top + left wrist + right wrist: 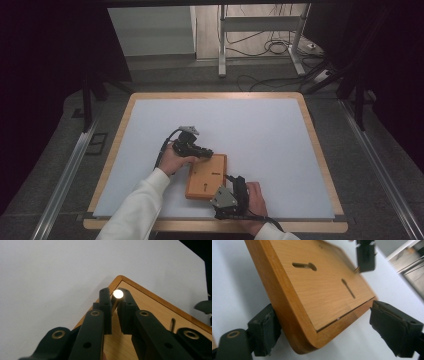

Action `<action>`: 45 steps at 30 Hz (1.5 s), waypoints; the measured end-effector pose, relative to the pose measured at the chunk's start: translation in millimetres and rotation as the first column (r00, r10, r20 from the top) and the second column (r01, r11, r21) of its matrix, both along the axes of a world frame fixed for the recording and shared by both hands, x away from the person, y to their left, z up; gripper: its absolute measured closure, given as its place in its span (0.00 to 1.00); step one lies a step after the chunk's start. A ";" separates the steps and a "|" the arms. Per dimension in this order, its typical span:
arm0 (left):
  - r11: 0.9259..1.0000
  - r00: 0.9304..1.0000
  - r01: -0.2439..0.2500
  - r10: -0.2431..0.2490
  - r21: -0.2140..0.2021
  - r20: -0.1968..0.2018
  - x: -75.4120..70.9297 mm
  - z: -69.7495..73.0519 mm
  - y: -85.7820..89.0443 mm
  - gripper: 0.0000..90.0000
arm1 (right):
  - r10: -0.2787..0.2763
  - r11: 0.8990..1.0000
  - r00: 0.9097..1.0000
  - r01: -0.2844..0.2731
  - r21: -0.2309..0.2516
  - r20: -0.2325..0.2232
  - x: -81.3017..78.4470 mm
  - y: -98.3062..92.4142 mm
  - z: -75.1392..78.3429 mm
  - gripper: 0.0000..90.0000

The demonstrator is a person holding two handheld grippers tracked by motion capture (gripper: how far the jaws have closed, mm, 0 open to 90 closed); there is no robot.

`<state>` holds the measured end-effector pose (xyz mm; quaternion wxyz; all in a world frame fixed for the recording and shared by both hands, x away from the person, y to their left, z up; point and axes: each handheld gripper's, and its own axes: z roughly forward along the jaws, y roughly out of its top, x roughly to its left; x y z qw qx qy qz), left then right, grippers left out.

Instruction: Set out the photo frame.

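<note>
Box (206,176) on white mat (260,130); left gripper (114,301) pinching peg (118,294).

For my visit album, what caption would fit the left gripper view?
The left tool pinches a shiny brass peg above the corner of a wooden box on a white table.

We've open counter (260,130) from 9 thru 3 o'clock; only obstacle is the wooden box (206,176) at 6, w/ both grippers crowding it.
</note>
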<state>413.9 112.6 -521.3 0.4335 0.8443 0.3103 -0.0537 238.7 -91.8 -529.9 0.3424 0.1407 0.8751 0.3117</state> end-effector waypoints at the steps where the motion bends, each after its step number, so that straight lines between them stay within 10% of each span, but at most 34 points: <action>1: 1.000 1.000 -0.006 0.006 0.001 0.000 -0.3 0.1 -0.3 0.93 | 0.004 1.000 1.000 -0.004 -0.004 0.019 -0.6 0.1 1.5 0.16; 35: 0.999 0.999 -0.047 0.047 0.000 0.012 4.5 -2.5 -1.9 0.89 | 0.058 0.998 0.997 -0.059 0.032 0.048 18.1 -8.2 42.3 0.53; 45: 0.995 0.992 -0.095 0.092 0.026 0.084 -1.8 6.2 9.0 0.57 | 0.052 0.996 0.998 -0.053 0.066 0.025 23.5 -13.4 46.8 0.54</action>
